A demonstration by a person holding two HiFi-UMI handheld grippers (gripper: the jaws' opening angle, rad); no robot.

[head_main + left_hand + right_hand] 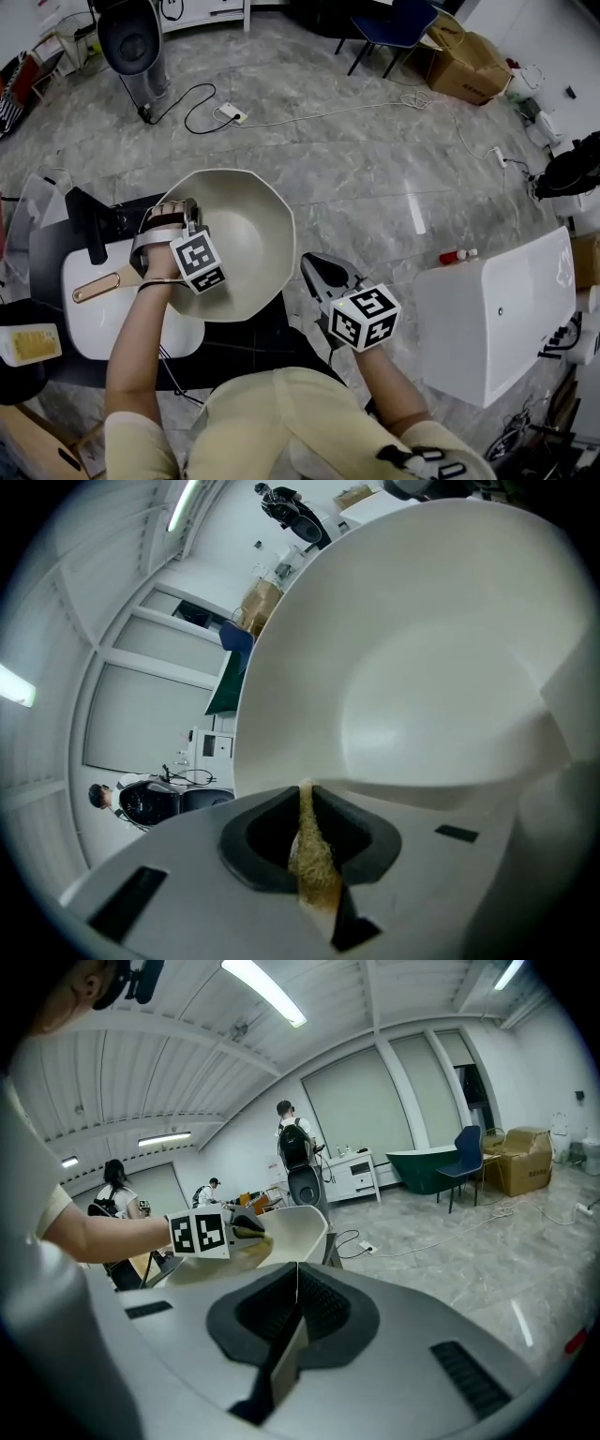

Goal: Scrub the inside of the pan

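- The pan [248, 234] is in front of the person, over the far edge of a black desk [272, 328]. It is wide and shallow, with an angular, many-sided rim and a coppery handle [98, 289] pointing to the person's left.
- The pan's inside is a smooth, matt cream. Nothing is in it except the left gripper [183, 214] and what it carries.
- In the left gripper view the fingers [272, 841] are clamped on a thin scrub pad [314, 864]. The pad is yellowish-brown and coarse-fibred, and it stands edge-on between them. Its tip is at the pan's inner wall [422, 649], which fills most of that view.
- The right gripper [314, 267] is outside the pan, just beside its near right rim. Its ribbed dark fingers [323, 1302] are pressed together with nothing between them.
- The right gripper view shows the pan [295, 1227] from the side, with the left gripper's marker cube [200, 1235] at its rim.
- A white slab [89, 323] with rounded corners lies under the handle.
- A white box [497, 319] stands on the marbled grey floor [375, 159] to the right.
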